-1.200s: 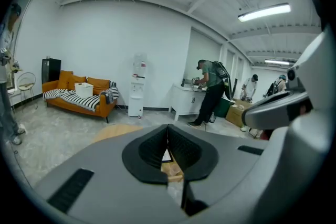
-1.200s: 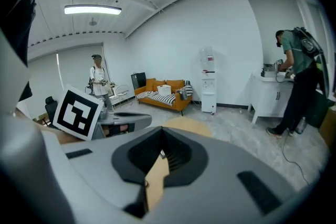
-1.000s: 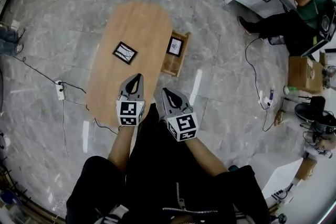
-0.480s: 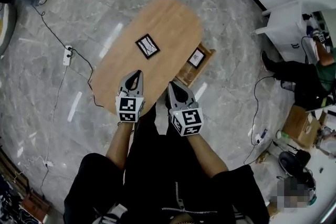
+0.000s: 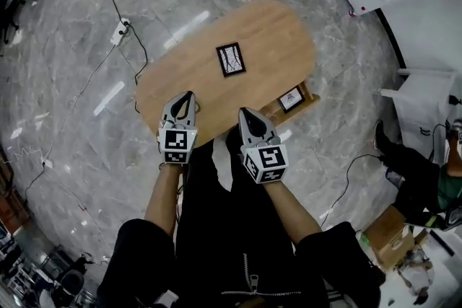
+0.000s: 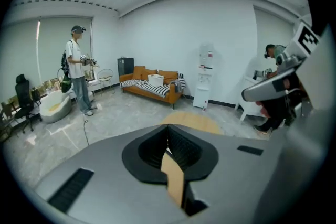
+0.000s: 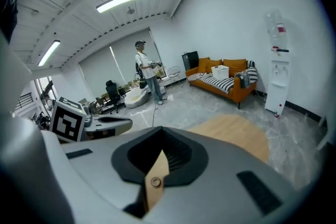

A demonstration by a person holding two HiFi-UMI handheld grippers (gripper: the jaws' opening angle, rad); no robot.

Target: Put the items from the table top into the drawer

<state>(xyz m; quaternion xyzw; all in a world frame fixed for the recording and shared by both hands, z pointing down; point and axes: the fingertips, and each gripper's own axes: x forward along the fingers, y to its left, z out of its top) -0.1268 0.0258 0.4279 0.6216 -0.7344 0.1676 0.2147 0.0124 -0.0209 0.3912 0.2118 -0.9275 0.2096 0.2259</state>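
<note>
Your desk (image 5: 274,32) fills centre frame with one framed card (image 5: 232,59) left to stow. The open drawer (image 5: 309,93), lower right of it, already holds a second card (image 5: 291,98). Your left tongs (image 5: 185,96) and right tongs (image 5: 245,113) are closed, empty.

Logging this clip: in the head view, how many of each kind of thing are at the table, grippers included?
Oval wooden table: 1
Open wooden drawer: 1
Flat black-framed white cards: 2 (card on the table top, card in the drawer)
Grey two-jaw grippers: 2 (left gripper, right gripper, both shut, empty)
Total: 6
</note>
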